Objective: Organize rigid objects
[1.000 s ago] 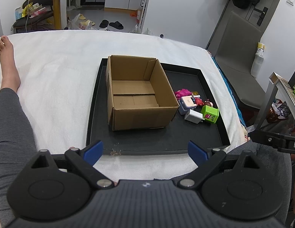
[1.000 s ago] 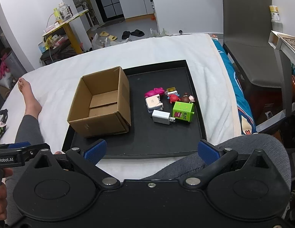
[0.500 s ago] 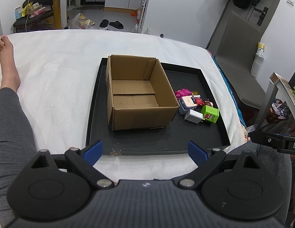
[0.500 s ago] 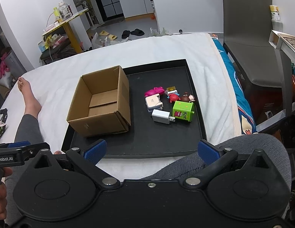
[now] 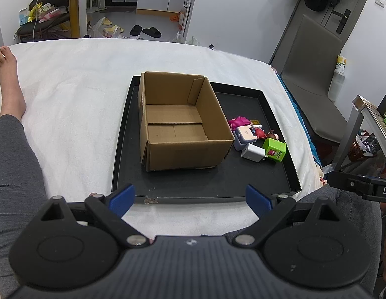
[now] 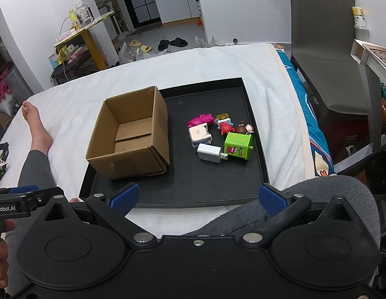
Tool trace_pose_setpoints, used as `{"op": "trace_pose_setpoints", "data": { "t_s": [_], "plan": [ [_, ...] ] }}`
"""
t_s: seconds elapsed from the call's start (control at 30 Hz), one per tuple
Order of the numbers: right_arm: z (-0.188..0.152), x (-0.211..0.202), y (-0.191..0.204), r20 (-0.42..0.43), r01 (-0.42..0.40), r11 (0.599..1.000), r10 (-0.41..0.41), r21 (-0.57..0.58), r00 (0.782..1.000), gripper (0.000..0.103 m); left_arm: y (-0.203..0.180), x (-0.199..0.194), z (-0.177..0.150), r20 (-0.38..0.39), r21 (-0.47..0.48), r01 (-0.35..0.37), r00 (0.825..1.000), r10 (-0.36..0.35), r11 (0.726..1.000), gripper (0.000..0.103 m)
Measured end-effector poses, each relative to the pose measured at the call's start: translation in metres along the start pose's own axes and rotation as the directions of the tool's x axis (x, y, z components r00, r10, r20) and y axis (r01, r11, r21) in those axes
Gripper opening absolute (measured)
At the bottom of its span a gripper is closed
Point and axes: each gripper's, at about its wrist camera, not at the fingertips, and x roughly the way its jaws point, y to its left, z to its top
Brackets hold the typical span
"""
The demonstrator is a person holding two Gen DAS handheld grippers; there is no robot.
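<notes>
An open, empty cardboard box [image 5: 179,124] [image 6: 129,134] stands on the left part of a black tray [image 5: 213,182] [image 6: 193,186]. Right of the box lies a cluster of small objects: a green box [image 6: 237,146] [image 5: 274,149], a white charger [image 6: 209,153] [image 5: 252,152], a white-pink case [image 6: 198,133], a pink toy [image 6: 201,120], a red figure [image 6: 225,127] and a brown figure [image 6: 243,128]. My left gripper [image 5: 190,199] is open and empty at the tray's near edge. My right gripper [image 6: 197,198] is open and empty, also near the front edge.
The tray lies on a white bed cover [image 5: 68,99]. A person's leg and bare foot [image 5: 7,79] lie at the left, a grey-clad knee [image 6: 305,199] at the right front. A grey chair [image 6: 325,49] stands right of the bed.
</notes>
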Motion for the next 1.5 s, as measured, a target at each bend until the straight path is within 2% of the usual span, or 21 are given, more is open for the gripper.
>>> {"op": "trace_pose_setpoints", "data": {
  "t_s": [0.73,1.1,1.5],
  "plan": [
    [0.000,0.002,0.001,-0.008,0.019,1.000,-0.019,-0.004,1.000,0.103,0.008,0.007,0.000,-0.023,-0.021,0.008,1.000,-0.009,1.000,0.095],
    [0.003,0.013,-0.003,-0.026,0.029,1.000,-0.029,-0.007,0.999,0.103,0.007,0.026,0.005,-0.049,-0.020,0.012,0.999,-0.013,1.000,0.095],
    [0.016,0.036,-0.017,-0.036,0.046,0.999,-0.046,0.007,0.998,0.103,0.018,0.053,0.023,-0.060,-0.062,0.003,0.998,-0.007,0.998,0.095]
  ]
}}
